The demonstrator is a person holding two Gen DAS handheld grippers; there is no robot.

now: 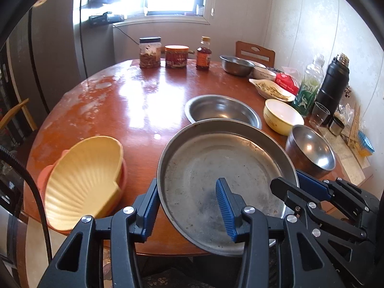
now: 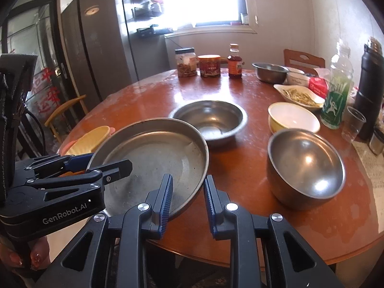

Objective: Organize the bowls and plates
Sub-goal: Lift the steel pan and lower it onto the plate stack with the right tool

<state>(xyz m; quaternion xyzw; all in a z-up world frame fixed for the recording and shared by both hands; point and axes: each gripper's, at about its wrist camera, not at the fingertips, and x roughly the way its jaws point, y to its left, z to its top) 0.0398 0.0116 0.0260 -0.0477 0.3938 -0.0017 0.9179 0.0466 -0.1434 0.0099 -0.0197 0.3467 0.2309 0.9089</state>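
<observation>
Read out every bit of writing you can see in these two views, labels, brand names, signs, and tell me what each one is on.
"GenRobot.AI": white print on the side of the left gripper, seen from the right wrist.
Red characters on the glass door: large but not readable.
Red packet: white print, blurred.
Green bottle: white figure and lettering, unreadable.
Jars and sauce bottle: labels too small.
Paper sheet: print too fine.

Silver pan (image 1: 216, 168), ribbed yellow bowl (image 1: 81, 182), reddish-brown table (image 1: 120, 110)
</observation>
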